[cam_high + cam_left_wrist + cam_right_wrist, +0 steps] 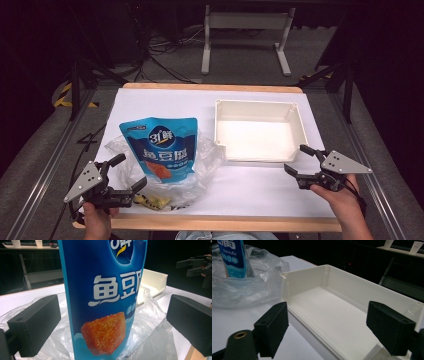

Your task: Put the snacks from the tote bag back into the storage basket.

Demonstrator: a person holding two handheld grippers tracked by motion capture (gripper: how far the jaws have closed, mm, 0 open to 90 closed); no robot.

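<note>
1. The left gripper (125,176) has its two black fingers (35,325) spread wide and holds nothing. They stand on either side of the tall blue snack pouch with white lettering and an orange cube printed on it (102,297), which stands just ahead of them and between them, not touching either.

2. The pouch sits in a crumpled clear plastic bag (205,160) on the white-covered table (250,190). The film lies under and around the fingers, so closing from here risks pinching loose plastic along with the pouch, and dragging the whole bag when lifting.

3. The pouch looks soft and stands upright. I judge that a squeeze near its lower half could buckle it or tip it backwards, away from the fingers, instead of gripping it.

4. A small yellowish thing (150,201) lies in the bag just beside the left fingers; what it is cannot be told. It may be knocked or caught in a grasp.

5. The right gripper (300,159) also has its fingers (272,327) spread wide and empty. They hover just before the near rim of the empty white rectangular plastic tray (295,150), which lies ahead of them.

6. Pushing forward could bump that rim and slide the light tray across the smooth table.

7. Beyond the left fingers, the bag's edge lies close to the tray's corner; pulling the bag could nudge the tray too.
</note>
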